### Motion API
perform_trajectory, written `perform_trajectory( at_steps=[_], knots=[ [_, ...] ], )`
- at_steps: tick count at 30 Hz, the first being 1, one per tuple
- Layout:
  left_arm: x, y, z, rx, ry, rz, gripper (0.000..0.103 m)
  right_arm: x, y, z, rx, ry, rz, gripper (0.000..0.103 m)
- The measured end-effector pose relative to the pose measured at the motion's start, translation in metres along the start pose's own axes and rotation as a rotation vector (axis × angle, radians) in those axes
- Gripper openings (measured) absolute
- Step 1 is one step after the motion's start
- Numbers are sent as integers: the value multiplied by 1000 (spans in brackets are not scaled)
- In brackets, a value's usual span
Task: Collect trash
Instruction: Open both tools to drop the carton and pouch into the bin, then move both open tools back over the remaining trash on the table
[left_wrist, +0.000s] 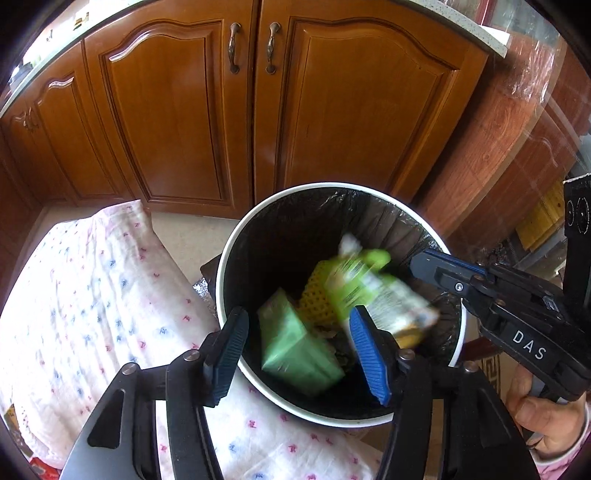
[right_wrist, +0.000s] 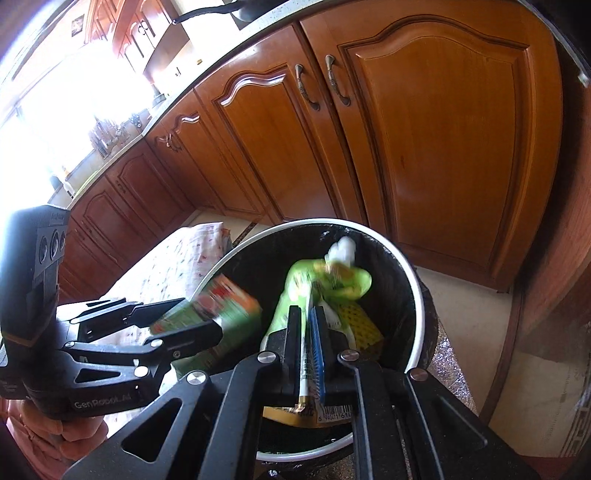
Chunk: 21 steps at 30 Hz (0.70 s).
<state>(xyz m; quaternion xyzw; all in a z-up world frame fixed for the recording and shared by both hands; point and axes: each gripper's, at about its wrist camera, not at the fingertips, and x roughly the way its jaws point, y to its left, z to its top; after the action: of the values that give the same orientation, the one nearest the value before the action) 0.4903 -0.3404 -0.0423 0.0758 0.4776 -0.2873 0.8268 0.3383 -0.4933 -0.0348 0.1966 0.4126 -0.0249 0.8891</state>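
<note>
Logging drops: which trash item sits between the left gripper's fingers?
The green box; the lime packet is in the right gripper, the yellow mesh lies in the bin.

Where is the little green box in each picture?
Left wrist view: the green box is low in the middle, blurred, between the left gripper fingers, over the bin.
Right wrist view: left of middle, beside the left gripper.
Shared landmark: the white-rimmed bin.
</note>
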Motion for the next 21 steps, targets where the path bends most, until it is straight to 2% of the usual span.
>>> perform_trajectory(
  at_steps=[1, 3, 7, 12, 15, 21],
  knots=[
    [-4, 4, -2, -4, -6, 0, 57, -2, -1, -1, 6, -6, 3, 14],
    [-13, 7, -8, -21, -22, 0, 57, -7, -1, -2, 18, -22, 9, 30],
    [-30, 19, -32, -69, -52, -10, 58, -22, 2, -10, 42, -73, 45, 42],
    [-58, 30, -72, -144, -89, -1, 58, -43, 13, -30, 62, -149, 92, 81],
    [-77, 39, -100, -192, -112, 15, 58, -53, 24, -43, 73, -180, 123, 91],
    [-117, 59, -154, -285, -137, 28, 58, -60, 50, -68, 85, -186, 177, 95]
  ],
)
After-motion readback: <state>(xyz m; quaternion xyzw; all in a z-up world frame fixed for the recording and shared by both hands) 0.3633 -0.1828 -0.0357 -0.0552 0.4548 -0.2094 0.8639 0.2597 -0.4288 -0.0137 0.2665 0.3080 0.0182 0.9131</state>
